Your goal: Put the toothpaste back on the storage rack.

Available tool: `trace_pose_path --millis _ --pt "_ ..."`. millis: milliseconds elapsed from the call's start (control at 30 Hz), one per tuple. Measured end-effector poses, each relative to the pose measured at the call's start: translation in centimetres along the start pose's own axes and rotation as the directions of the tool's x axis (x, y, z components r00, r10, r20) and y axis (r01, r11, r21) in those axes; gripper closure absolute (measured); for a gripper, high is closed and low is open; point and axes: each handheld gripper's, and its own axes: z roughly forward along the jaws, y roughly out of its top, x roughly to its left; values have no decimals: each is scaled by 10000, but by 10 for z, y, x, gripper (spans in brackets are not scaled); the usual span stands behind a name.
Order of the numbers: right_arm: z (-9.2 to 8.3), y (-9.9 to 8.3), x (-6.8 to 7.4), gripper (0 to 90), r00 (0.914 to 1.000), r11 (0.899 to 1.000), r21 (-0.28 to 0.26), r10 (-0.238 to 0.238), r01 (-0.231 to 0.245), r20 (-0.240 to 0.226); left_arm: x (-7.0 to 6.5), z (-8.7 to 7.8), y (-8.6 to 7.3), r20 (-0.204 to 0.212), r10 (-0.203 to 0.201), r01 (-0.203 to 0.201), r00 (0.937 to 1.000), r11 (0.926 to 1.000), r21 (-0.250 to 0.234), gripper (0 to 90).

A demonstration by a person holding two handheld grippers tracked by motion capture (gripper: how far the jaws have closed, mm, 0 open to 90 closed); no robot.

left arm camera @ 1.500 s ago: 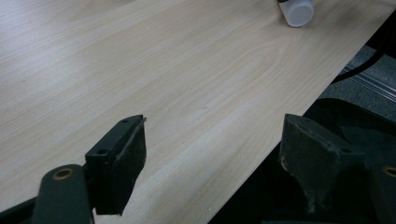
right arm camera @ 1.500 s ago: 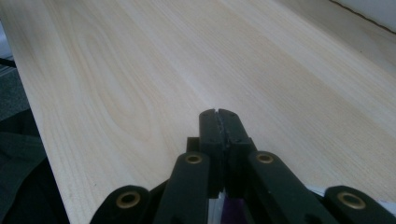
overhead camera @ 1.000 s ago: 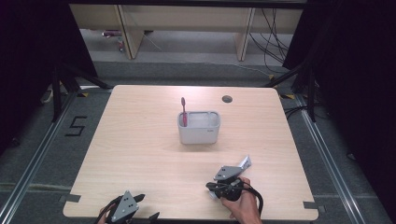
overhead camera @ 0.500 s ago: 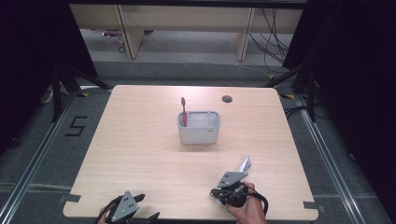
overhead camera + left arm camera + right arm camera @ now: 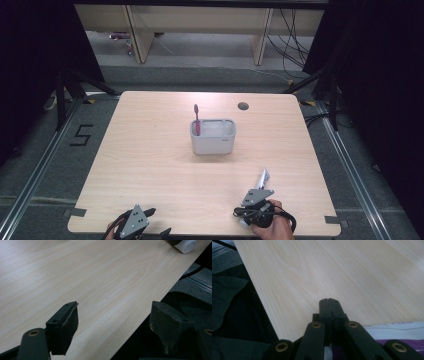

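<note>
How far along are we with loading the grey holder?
Done: a pink toothbrush stands in the grey holder. In hand: the right gripper is shut, with a white tube lying by it on the table. Left: getting that tube to the holder. The left gripper is open.

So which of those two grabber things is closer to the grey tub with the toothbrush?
The right gripper. It sits below and right of the grey tub; the left gripper is farther off at the table's near-left edge.
</note>
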Motion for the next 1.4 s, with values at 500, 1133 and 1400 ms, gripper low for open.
trace_pose_path --millis 500,1133,1400 --pt "-21 -23 -9 898 9996 9997 43 232 -233 169 0 1 0 38 142 -143 9999 9999 46 225" --pt "-47 -48 -37 900 9916 9958 175 882 -902 945 0 2 1 64 165 -166 9998 9998 52 225" --pt "-57 -56 -49 900 9885 9942 207 1024 -1053 1111 -2 2 1 25 110 -111 9999 9997 198 225"
